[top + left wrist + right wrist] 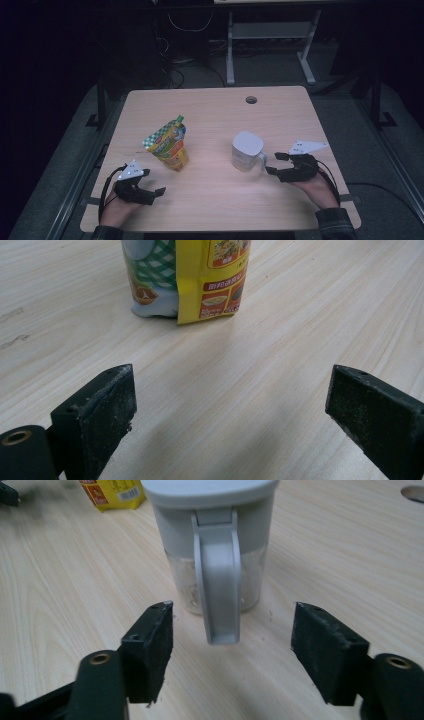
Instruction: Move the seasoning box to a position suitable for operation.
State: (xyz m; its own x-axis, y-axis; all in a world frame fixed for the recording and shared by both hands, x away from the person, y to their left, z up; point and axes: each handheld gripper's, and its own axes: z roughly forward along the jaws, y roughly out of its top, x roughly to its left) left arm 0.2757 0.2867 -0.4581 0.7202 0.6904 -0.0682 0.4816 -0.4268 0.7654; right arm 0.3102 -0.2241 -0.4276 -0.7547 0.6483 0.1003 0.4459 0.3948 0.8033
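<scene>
While both tongs gape, the jug (pixel 212 545) handle (pixel 217 595) sits between the right tongs (pixel 232 650), untouched.

pouch (pixel 169 146) left on table (pixel 210 200) | jug (pixel 247 151) right, well apart | each before its tongs

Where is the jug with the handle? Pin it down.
In the high view the jug stands right of the table's centre, its handle toward the right gripper, with the yellow pouch to its left.

The pouch (pixel 210 280) carries printed labels, too small to read.
</scene>
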